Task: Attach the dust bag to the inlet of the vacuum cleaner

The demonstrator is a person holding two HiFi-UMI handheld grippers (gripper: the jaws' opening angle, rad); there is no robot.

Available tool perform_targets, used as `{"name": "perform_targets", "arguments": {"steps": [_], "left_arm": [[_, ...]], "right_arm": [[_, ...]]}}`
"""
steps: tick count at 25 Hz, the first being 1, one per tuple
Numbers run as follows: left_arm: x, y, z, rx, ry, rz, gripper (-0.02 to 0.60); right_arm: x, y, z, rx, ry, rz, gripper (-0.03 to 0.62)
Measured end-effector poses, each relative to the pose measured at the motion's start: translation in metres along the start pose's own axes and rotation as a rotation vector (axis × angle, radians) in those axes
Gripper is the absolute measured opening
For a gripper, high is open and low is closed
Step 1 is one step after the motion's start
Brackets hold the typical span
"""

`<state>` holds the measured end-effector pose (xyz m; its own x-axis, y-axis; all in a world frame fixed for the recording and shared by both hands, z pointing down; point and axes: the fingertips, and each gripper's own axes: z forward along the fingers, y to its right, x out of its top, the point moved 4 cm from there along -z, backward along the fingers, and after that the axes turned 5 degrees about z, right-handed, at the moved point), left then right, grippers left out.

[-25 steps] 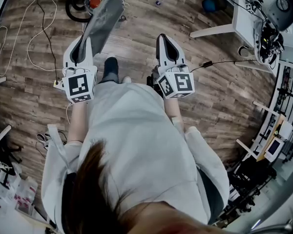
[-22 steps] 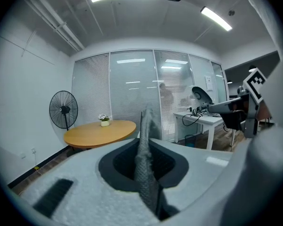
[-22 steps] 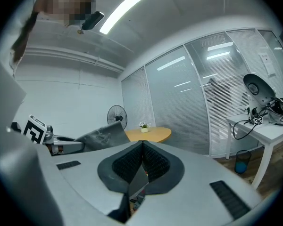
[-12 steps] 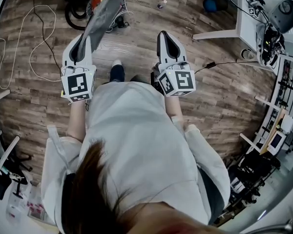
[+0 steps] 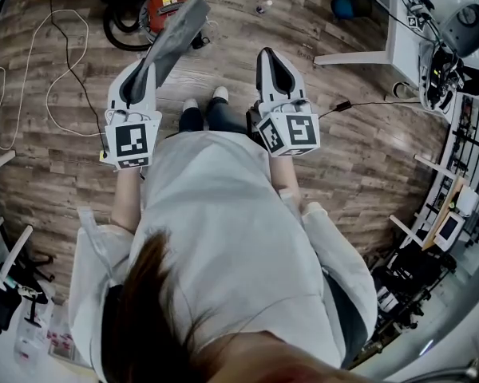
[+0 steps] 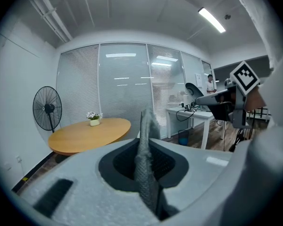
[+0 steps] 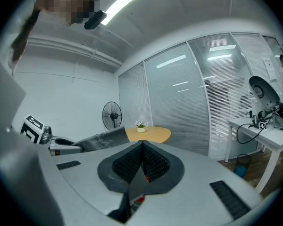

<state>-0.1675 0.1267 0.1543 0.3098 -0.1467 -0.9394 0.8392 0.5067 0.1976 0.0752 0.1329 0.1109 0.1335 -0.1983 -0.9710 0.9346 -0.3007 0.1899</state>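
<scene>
A grey woven-fabric dust bag [image 5: 174, 37] is gripped by the jaws of the left gripper [image 5: 138, 82] at the upper left of the head view. Its far end is seen just beside a red vacuum cleaner [image 5: 166, 2] on the wooden floor [image 5: 223, 62]. The jaws of the right gripper [image 5: 273, 69] are closed on nothing.

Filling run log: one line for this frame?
left gripper: shut on dust bag | right gripper: shut, empty | vacuum cleaner: on floor, bag unattached
</scene>
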Motion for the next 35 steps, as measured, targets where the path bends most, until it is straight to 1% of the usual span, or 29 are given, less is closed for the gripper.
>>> {"name": "perform_targets", "arguments": {"steps": [8, 15, 21, 28, 35], "left_arm": [[0.012, 0.014, 0.029, -0.039, -0.007, 0.026, 0.035], [0.025, 0.027, 0.070, -0.036, -0.025, 0.024, 0.035], [0.034, 0.048, 0.108, -0.063, -0.043, 0.058, 0.035], [0.039, 0.066, 0.136, -0.110, -0.061, 0.096, 0.035], [0.034, 0.080, 0.155, -0.208, -0.093, 0.126, 0.035]], "right_arm": [[0.009, 0.025, 0.031, 0.056, 0.001, -0.007, 0.003], [0.023, 0.065, 0.066, 0.117, -0.002, -0.018, 0.003], [0.029, 0.106, 0.087, 0.157, -0.007, -0.029, 0.003], [0.029, 0.132, 0.095, 0.238, -0.019, -0.073, 0.003], [0.023, 0.141, 0.101, 0.259, -0.047, -0.117, 0.003]]}}
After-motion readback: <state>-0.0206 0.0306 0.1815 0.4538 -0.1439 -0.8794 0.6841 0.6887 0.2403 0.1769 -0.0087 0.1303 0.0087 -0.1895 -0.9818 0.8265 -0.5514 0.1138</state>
